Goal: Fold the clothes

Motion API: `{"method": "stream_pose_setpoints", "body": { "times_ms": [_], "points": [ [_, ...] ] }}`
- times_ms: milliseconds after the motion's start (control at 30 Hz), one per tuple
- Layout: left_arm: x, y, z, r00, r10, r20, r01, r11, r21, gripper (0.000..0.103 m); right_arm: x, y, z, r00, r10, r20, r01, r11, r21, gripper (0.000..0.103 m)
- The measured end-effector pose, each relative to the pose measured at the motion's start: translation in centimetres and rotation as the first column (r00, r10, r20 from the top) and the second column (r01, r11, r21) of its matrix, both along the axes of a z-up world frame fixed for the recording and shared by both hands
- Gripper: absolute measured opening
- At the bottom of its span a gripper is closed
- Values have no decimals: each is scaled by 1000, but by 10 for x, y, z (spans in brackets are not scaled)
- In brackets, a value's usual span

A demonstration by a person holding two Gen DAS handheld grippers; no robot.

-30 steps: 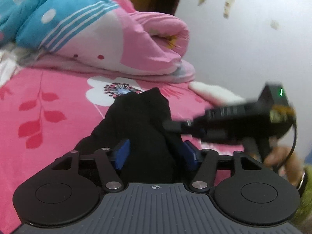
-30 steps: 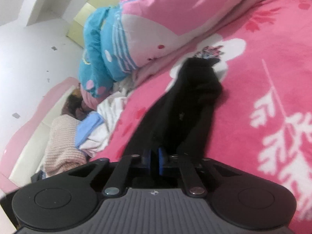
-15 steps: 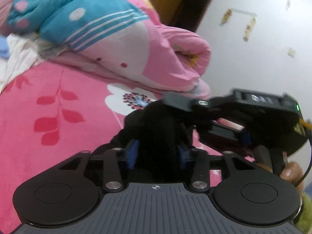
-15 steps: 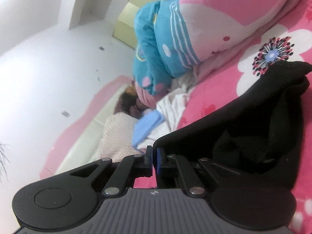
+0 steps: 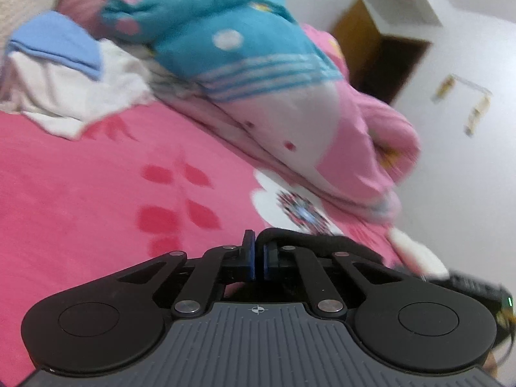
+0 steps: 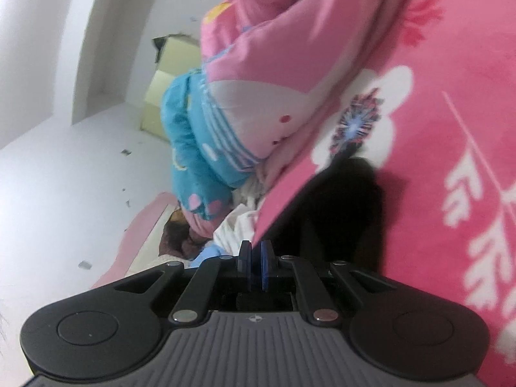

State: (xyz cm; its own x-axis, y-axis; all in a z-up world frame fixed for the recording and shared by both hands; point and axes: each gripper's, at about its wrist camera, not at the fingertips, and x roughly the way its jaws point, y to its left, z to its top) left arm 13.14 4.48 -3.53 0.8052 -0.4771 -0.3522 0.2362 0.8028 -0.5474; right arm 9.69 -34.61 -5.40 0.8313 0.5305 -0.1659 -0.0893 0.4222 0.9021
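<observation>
A black garment (image 6: pixel 342 213) lies crumpled on the pink flowered bed sheet (image 6: pixel 451 129). In the right wrist view it runs from the bed down to my right gripper (image 6: pixel 256 259). That gripper's blue pads are almost together, pinching the garment's edge. In the left wrist view a black fold of the garment (image 5: pixel 309 242) arcs rightward from my left gripper (image 5: pixel 257 258), whose pads are pressed together on the cloth. Most of the garment is hidden behind the left gripper's body. The view is blurred.
A rolled pink, white and blue quilt (image 5: pixel 258 74) lies along the back of the bed. A pile of white and light blue clothes (image 5: pixel 64 74) sits at the far left. A white wall and a brown door (image 5: pixel 380 61) stand beyond; a pale cabinet (image 6: pixel 164 96) shows at the bedside.
The left jaws have closed on the black garment and the left view has swung left and rolled. The right gripper crossed in front of the left one, then dropped to the lower right edge.
</observation>
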Motion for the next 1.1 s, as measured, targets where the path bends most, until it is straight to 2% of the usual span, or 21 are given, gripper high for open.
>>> {"method": "stream_pose_setpoints", "body": {
  "times_ms": [100, 200, 300, 367, 433, 500, 567, 633, 700, 833, 900, 933, 1033, 1100],
  "points": [
    [6, 26, 2, 993, 115, -12, -115, 993, -39, 3, 1, -1, -2, 1000, -10, -13, 10, 1000, -30, 7],
    [11, 51, -1, 971, 232, -55, -235, 970, -59, 3, 2, 0, -2, 1000, -10, -17, 10, 999, -46, 7],
    [13, 65, -5, 935, 340, -103, -344, 939, -23, 3, 2, 2, -2, 1000, -13, -24, 11, 998, -68, 7],
    [14, 69, -8, 903, 411, -127, -410, 911, 39, 3, 1, 2, -2, 1000, -14, -27, 12, 997, -76, 7],
    [19, 66, -10, 883, 448, -140, -435, 893, 114, 9, 2, 3, -2, 999, -16, -30, 14, 997, -79, 7],
    [21, 63, -11, 874, 461, -153, -440, 885, 150, 11, 2, 4, -3, 999, -18, -34, 15, 996, -85, 7],
    [19, 64, -9, 870, 472, -143, -448, 878, 167, 17, 2, 5, -3, 999, -20, -38, 16, 995, -97, 7],
    [16, 65, -6, 865, 486, -129, -464, 870, 168, 40, 2, 6, -2, 999, -24, -37, 20, 993, -114, 7],
    [11, 66, -3, 857, 503, -111, -485, 861, 153, 51, 1, 7, 0, 999, -29, -35, 24, 991, -132, 7],
    [5, 65, 2, 846, 525, -90, -513, 848, 132, 58, -1, 9, 3, 999, -44, -23, 40, 984, -171, 7],
    [4, 67, 3, 847, 523, -96, -513, 852, 106, 62, -2, 10, 5, 999, -50, -13, 47, 980, -192, 7],
    [5, 72, 0, 850, 512, -124, -509, 859, 59, 65, -2, 11, 7, 999, -53, -8, 50, 978, -203, 8],
    [10, 87, -11, 860, 451, -239, -481, 873, -84, 67, -2, 13, 7, 998, -55, -6, 52, 975, -215, 8],
    [16, 79, -9, 884, 400, -242, -421, 906, -39, 67, -2, 14, 8, 998, -56, -7, 53, 974, -222, 8]
  ]
}}
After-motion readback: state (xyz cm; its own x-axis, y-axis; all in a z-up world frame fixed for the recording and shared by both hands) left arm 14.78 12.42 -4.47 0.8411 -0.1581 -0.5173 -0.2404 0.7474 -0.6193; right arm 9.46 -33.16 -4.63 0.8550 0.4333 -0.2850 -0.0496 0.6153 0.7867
